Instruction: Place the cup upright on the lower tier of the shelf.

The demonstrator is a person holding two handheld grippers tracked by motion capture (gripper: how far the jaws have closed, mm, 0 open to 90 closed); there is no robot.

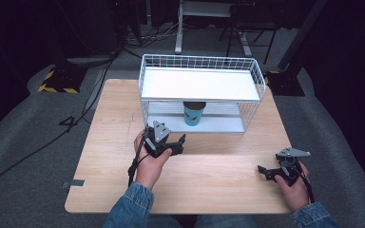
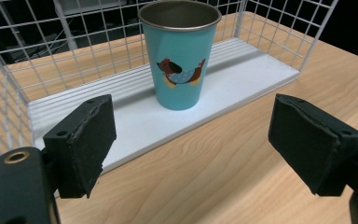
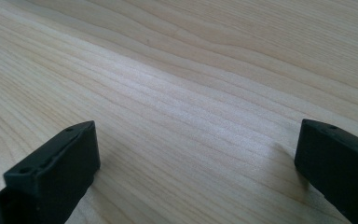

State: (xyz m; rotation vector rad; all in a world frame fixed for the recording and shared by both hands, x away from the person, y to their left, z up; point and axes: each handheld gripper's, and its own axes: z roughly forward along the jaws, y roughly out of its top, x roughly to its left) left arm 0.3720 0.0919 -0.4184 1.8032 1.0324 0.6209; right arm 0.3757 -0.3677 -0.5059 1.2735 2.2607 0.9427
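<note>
A teal cup [image 1: 194, 114] with a cartoon dog on it stands upright on the lower white shelf of a white wire rack [image 1: 145, 76]. In the left gripper view the cup [image 2: 179, 56] is straight ahead, past the jaws and apart from them. My left gripper [image 1: 181, 144] is held above the table just in front of the rack, open, with only bare wood between its pads [image 2: 196, 140]. My right gripper [image 1: 262, 173] rests low near the table's front right, open over bare wood [image 3: 196, 163].
The rack's upper shelf [image 1: 199, 84] is a bare white board directly over the cup, so headroom there is low. The rack's wire walls [image 2: 37, 51] close its sides and back. The wooden table [image 1: 114, 118] has a small grey tag [image 1: 77, 183] at its front left edge.
</note>
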